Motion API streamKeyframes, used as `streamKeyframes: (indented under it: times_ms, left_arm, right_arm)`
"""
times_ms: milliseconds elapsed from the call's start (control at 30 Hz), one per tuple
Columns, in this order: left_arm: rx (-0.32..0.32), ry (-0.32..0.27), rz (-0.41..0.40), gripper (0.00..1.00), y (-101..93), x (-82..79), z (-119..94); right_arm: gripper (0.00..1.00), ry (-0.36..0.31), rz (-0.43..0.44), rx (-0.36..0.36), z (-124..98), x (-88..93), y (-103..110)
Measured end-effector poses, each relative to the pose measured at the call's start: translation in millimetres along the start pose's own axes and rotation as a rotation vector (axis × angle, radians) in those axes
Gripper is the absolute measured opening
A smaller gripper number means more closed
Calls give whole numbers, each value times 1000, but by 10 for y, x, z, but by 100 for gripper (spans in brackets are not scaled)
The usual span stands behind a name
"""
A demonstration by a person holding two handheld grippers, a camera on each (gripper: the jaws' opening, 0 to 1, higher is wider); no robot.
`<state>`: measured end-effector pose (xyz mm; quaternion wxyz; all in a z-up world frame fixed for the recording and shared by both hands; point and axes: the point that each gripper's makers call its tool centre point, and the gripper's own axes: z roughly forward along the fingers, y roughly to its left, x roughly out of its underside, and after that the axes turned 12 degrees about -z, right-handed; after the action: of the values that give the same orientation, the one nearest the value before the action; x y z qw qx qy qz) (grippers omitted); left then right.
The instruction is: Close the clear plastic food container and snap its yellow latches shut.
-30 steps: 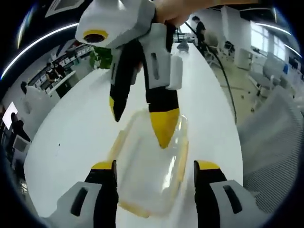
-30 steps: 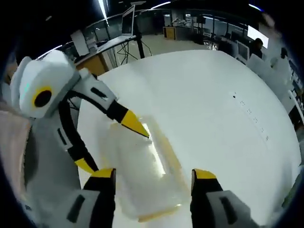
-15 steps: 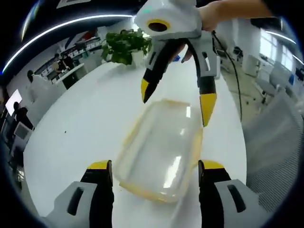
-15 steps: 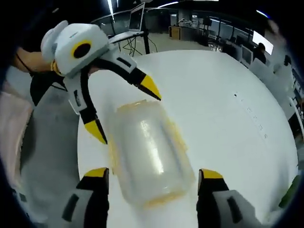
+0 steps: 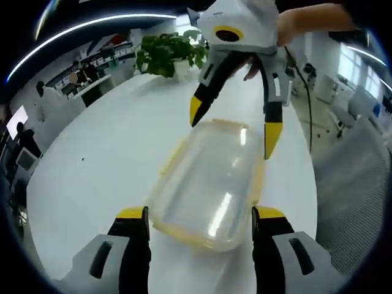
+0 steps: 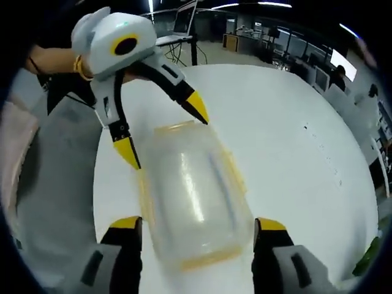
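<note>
The clear plastic container (image 5: 211, 177) lies on the white table (image 5: 104, 159) with its lid on and yellow latches along its rim. My left gripper (image 5: 199, 215) stands open, its jaws on either side of the container's near end. Across from it, the right gripper (image 5: 234, 125) hangs open over the far end, its tips straddling that end. In the right gripper view the container (image 6: 193, 196) sits between my right gripper's (image 6: 197, 225) open jaws, and the left gripper (image 6: 163, 130) spreads open beyond it. Whether the latches are snapped down, I cannot tell.
A potted plant (image 5: 168, 54) stands at the table's far end. A mesh office chair (image 5: 355, 184) is beside the table edge. A person's grey clothing (image 6: 52, 184) borders the table in the right gripper view. Desks and monitors (image 6: 184, 18) fill the background.
A second ago the right gripper's fingertip pressed down on the lid. Both grippers have since drawn back and lifted, and the container now lies free between them.
</note>
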<state>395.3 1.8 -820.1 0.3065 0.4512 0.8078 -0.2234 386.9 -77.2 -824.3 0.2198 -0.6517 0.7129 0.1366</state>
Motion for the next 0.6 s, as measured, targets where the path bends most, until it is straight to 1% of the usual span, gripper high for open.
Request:
streamKeyframes:
  times_ms: [167, 333, 600]
  left_arm:
    - [2, -7, 12, 66, 10, -14, 6]
    - [-12, -3, 21, 66, 46, -6, 7]
    - [-37, -3, 7, 66, 201, 43, -57]
  right_arm:
    - [72, -3, -39, -6, 32, -53, 2]
    - [71, -7, -99, -23, 96, -145, 1]
    - [71, -21, -115, -29, 179, -272, -102]
